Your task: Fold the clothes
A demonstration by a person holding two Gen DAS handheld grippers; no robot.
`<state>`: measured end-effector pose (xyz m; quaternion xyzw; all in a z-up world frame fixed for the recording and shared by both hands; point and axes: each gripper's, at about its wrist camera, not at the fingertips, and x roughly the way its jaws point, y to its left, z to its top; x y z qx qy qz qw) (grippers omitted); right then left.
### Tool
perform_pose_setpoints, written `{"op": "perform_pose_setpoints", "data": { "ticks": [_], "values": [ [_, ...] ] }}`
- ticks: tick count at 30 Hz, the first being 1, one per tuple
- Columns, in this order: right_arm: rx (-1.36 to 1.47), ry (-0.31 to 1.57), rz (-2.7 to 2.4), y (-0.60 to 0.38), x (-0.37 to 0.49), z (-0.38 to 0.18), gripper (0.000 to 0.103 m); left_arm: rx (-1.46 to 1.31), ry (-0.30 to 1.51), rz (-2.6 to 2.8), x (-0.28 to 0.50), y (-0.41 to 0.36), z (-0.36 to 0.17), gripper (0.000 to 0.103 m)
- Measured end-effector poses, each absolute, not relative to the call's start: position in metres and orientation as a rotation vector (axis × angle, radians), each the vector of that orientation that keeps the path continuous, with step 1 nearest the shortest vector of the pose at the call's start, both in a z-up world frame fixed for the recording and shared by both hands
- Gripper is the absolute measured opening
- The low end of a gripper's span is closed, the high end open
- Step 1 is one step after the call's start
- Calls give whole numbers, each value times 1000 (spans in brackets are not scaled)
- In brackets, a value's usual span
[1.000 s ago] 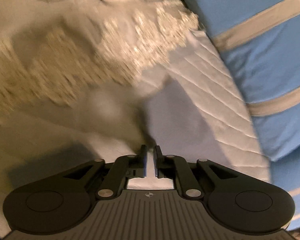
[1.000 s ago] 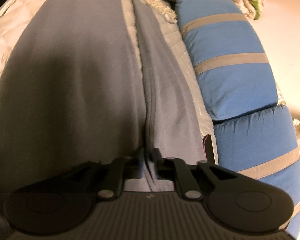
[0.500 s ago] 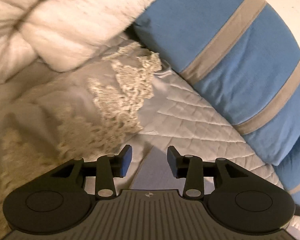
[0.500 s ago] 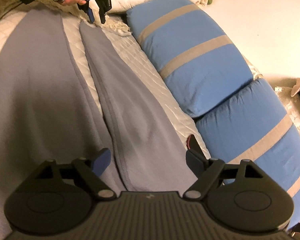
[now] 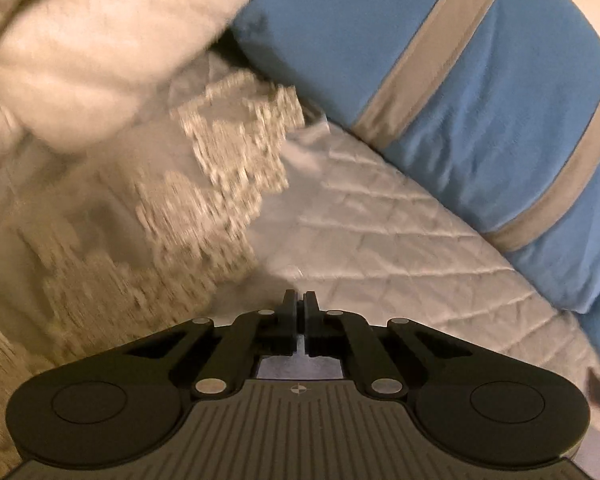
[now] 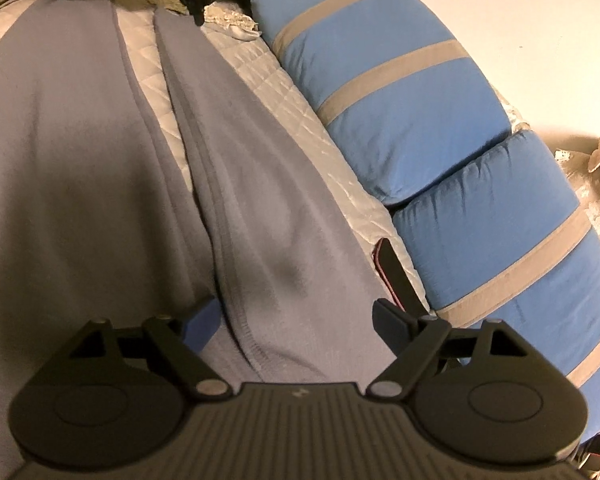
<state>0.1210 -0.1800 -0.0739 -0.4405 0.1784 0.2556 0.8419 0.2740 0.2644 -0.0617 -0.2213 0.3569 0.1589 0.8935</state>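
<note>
A grey garment (image 6: 260, 216) lies spread on the quilted white bed cover (image 6: 284, 92), with a long folded strip running away from me and a wider grey panel (image 6: 60, 152) to its left. My right gripper (image 6: 296, 320) is open, hovering over the near end of the strip. My left gripper (image 6: 198, 16) shows at the strip's far end, fingers together at its corner. In the left wrist view its jaws (image 5: 299, 312) are shut, with grey cloth (image 5: 300, 368) visible just behind them.
Two blue pillows with grey stripes (image 6: 392, 92) line the right side of the bed. A dark phone-like object (image 6: 392, 268) lies between garment and pillow. A lace-edged cloth (image 5: 228, 168) and a fluffy white blanket (image 5: 92, 40) lie beyond the left gripper.
My left gripper was open half a second ago and has shut at the far corner of the strip. My right gripper opened after one second ago and stays open.
</note>
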Motion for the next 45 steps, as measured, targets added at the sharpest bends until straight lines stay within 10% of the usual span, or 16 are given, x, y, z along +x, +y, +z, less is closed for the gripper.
{"op": "perform_pose_setpoints", "data": {
  "ticks": [20, 25, 45],
  "values": [
    [-785, 407, 482, -198, 122, -48, 93, -393, 716, 447, 275, 282, -43, 7],
    [-638, 439, 440, -218, 136, -25, 97, -306, 641, 305, 264, 268, -13, 46],
    [-387, 610, 440, -364, 182, 20, 101, 214, 927, -202, 318, 228, -39, 68]
  ]
}}
